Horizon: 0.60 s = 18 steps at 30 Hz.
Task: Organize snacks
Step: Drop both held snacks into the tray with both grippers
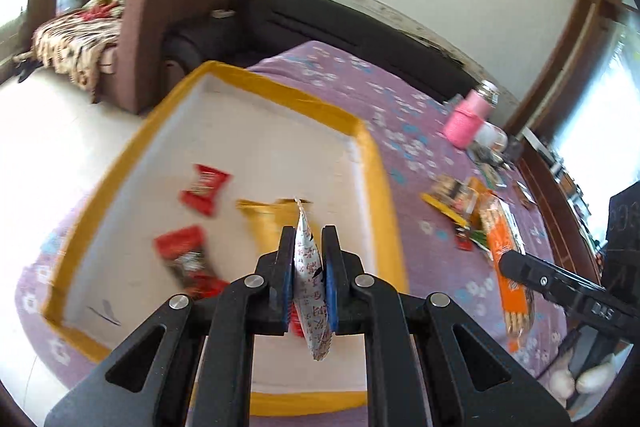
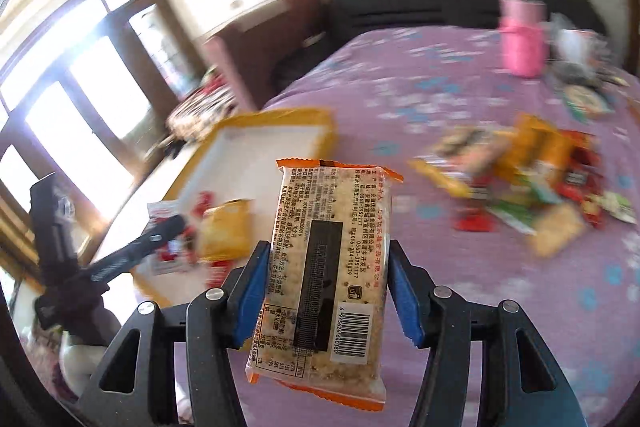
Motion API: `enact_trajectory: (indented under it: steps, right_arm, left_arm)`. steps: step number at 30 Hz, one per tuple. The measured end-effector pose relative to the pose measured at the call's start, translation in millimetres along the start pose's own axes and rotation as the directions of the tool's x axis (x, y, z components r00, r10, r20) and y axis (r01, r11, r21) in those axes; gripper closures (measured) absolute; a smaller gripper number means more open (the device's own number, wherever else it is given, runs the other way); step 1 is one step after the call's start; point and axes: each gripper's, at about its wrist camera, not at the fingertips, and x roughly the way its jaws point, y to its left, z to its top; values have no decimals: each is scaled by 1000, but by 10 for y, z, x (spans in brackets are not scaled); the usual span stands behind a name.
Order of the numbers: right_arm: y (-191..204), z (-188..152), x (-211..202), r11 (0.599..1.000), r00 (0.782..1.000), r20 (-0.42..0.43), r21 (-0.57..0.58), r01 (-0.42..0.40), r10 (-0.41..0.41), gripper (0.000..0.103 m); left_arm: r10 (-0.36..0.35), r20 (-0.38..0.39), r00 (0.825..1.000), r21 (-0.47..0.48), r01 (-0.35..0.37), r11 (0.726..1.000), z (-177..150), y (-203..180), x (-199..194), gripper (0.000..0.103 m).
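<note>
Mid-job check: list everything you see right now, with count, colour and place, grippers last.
tray: one, white with yellow rim, on the bed
red packets: two, red, in the tray
yellow packet: one, yellow, in the tray
snack pile: several, mixed colours, on the purple bedspread
bottle: one, pink, far side of the bed
white packet: one, white, in the left hand-held gripper
rice cracker pack: one, clear with orange ends, in the right hand-held gripper
</note>
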Motion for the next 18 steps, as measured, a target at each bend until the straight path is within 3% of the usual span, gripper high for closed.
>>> enact_trajectory:
  steps: [7,18]
  right_arm:
    - [701,222,724,994,993,-95,-79,-73,65,46]
    - [822,429,1522,987,984,-155,-147,65,-88,46]
  left_arm:
    - [56,-29,998,-24,-56,998,144,329,147,92]
    - [9,-87,996,-33,-12,999,-40,311,198,92]
